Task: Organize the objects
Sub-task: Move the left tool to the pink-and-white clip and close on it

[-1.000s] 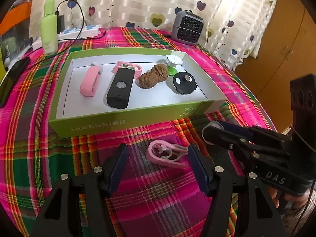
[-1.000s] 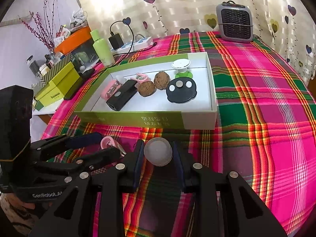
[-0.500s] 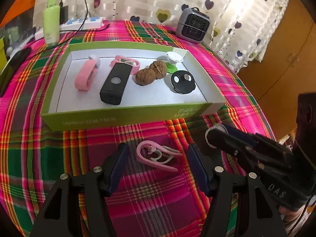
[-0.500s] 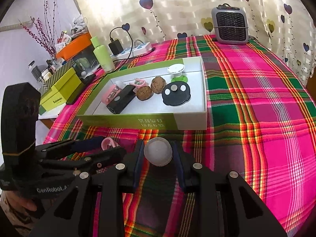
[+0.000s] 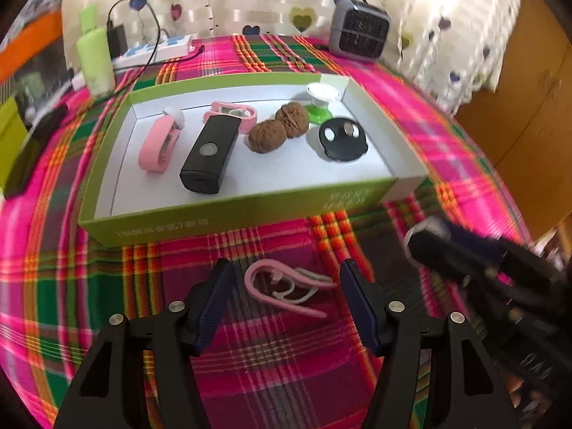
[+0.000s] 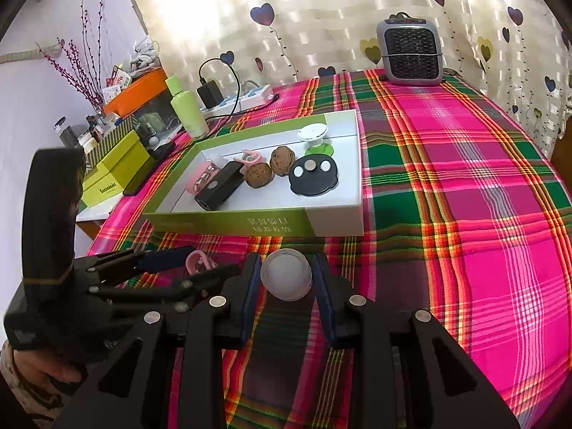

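A pink and white clip lies on the plaid cloth between the fingers of my open left gripper, which does not touch it. My right gripper is shut on a white ball and holds it just in front of the green box; it also shows in the left wrist view at the right. The green box holds a pink clip, a black rectangular device, two walnuts, a black disc and a white-and-green stand.
A grey heater stands at the back of the table. A green bottle, a charger and power strip sit behind the box. Yellow-green boxes and clutter lie to the left. A wooden cabinet is at the right.
Both grippers have risen and drawn back a little, so the box sits lower in view. The left gripper stays open around the clip; the right stays shut on the ball.
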A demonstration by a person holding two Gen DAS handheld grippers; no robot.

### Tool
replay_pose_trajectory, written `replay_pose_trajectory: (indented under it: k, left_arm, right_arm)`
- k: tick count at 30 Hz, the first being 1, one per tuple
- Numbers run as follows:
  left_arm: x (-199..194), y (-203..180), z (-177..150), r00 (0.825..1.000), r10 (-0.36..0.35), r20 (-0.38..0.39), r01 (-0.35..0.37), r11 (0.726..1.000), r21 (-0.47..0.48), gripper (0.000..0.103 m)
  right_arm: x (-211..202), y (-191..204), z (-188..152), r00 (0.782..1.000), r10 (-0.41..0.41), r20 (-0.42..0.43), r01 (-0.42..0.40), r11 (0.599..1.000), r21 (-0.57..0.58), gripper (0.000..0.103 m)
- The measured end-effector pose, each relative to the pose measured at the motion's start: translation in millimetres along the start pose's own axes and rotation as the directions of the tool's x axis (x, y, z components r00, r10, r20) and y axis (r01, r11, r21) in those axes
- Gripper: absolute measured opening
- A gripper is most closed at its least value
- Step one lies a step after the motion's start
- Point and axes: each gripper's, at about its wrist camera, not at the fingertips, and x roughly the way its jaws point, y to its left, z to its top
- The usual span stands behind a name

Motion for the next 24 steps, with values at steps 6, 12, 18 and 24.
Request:
replay_pose_trajectory:
  k: [6,12,18,24]
  left_arm:
    - [-5.8,4.8,-7.5,0.998,0.045,-0.033,-0.044,0.999,0.028,0.062]
    - [-14.2,18.0,-17.2,0.998,0.06,-0.037,-0.06,0.998,0.003,0.062]
    - [-21.1,34.8,-25.7,0.998,0.066,-0.015,-0.067,0.997,-0.045,0.062]
    - [-18.3,35.9,-23.1,0.999,0.03,0.029,-0.028,0.996,-0.086,0.062]
  right_arm:
    - [-2.4,-0.7,-0.5,1.0,0.017,0.006,-0.017,1.0,0.006,0.031]
    - [-0.6,2.4,-2.6,0.999,0.035,-0.003,-0.035,0.999,0.0,0.03]
    - [2.6,5.6,-4.1,0.999,0.048,-0.013,-0.048,0.999,-0.007,0.03]
    - [7.4,10.6,-6.2,0.999,0.041,-0.029,-0.042,0.999,-0.025,0.031]
